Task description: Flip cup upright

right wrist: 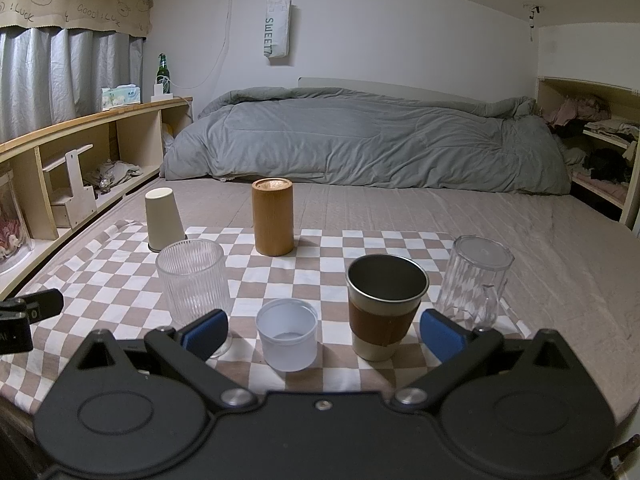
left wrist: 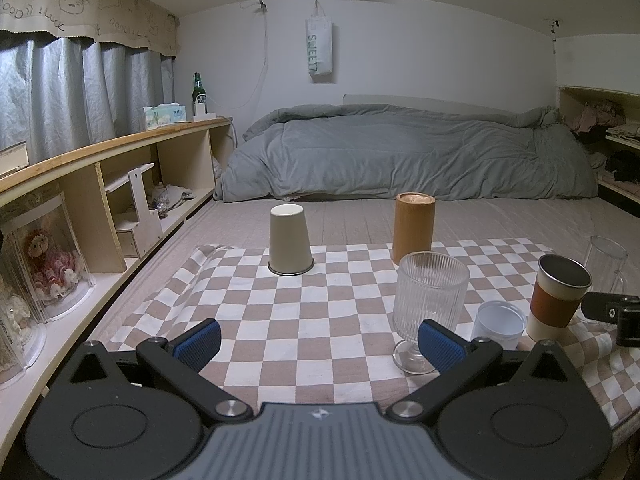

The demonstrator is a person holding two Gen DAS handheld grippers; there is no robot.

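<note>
Presently, beige paper cup (left wrist: 289, 240) stands mouth-down on checked cloth (left wrist: 280, 320), awaiting flipping; left gripper (left wrist: 319, 340) and right gripper (right wrist: 323, 330) both wide, empty, well short.

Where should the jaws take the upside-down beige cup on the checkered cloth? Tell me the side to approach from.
Grip the beige cup across its tapered wall, about mid-height, coming in level from the near side with the left gripper, whose jaws stand open. It rests rim-down, closed base up, so no lip is reachable. Nothing stands close beside it; the wooden cylinder is well apart.
</note>
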